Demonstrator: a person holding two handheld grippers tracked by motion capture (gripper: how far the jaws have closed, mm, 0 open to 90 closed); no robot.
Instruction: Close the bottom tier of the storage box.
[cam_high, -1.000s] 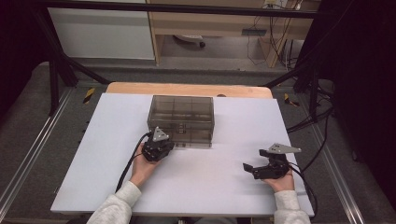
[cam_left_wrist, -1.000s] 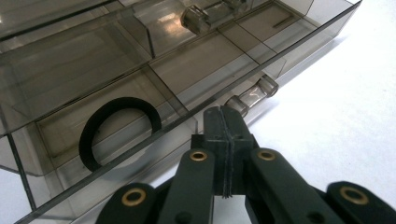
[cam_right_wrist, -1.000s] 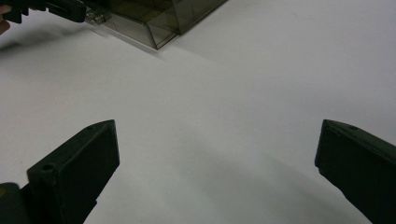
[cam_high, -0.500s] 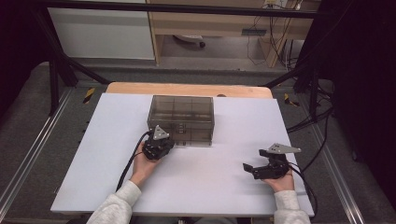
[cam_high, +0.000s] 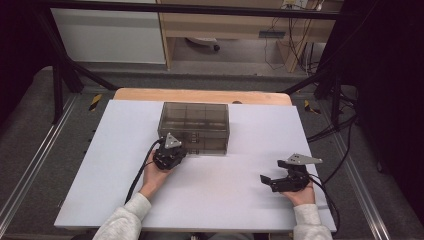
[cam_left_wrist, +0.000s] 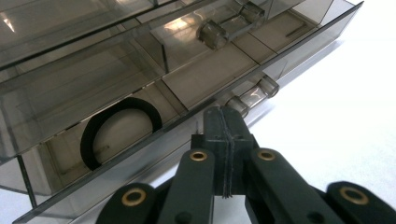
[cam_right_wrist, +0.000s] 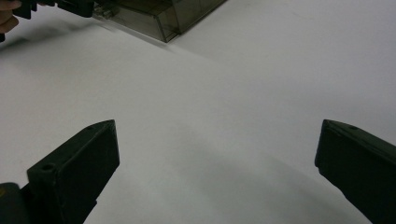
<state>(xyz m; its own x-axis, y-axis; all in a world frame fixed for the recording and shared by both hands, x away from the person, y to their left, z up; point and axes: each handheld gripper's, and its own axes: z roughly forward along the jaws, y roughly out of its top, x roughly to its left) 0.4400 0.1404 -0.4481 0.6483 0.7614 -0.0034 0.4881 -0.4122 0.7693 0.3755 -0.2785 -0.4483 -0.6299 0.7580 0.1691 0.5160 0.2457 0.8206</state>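
Note:
A smoky clear drawer box stands at the middle back of the white table. My left gripper is shut at the box's front. In the left gripper view its pads meet with nothing visible between them. Their tip lies against the lower drawer's front, right beside the clear handle. That drawer sits slightly out and holds a black ring in one compartment. My right gripper rests on the table's right side, open and empty, and the right gripper view shows bare table between its jaws.
An upper drawer has its own clear handle. A wooden board edge shows behind the white surface. Cables trail from both grippers toward the front. Black frame legs and a shelf unit stand beyond the table.

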